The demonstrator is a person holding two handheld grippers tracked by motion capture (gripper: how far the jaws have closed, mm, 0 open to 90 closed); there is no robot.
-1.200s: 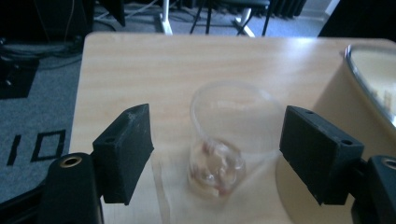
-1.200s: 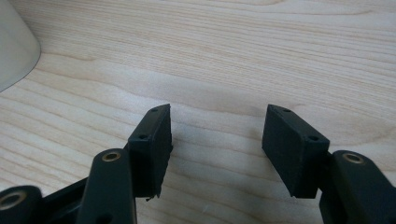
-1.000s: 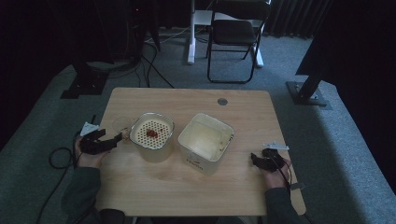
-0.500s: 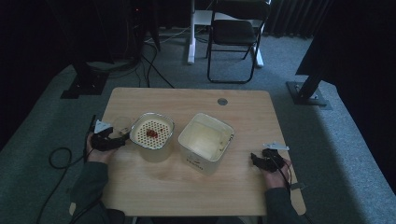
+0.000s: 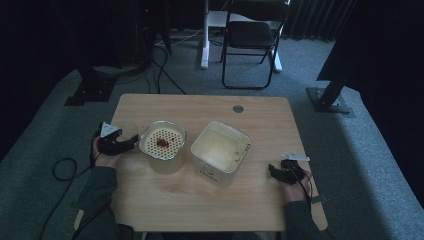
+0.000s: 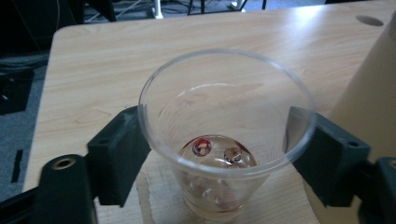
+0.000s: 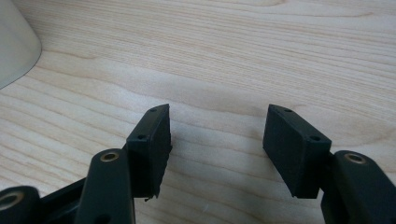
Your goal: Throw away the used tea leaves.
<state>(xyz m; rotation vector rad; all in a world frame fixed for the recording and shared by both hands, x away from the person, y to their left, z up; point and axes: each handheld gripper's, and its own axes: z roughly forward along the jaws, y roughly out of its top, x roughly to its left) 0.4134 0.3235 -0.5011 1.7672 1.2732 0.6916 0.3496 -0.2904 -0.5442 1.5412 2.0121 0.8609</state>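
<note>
The left gripper has its jaws wide on either side of a clear plastic cup holding two small reddish beads; whether they touch is unclear. The cup stands unlifted beside a round perforated strainer pot. The right gripper rests open and empty on the wooden table.

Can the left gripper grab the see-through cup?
Probably yes. The left gripper already has a jaw on each side of the clear cup, with nothing between them. Whether the jaws are squeezing it yet, I cannot tell.
</note>
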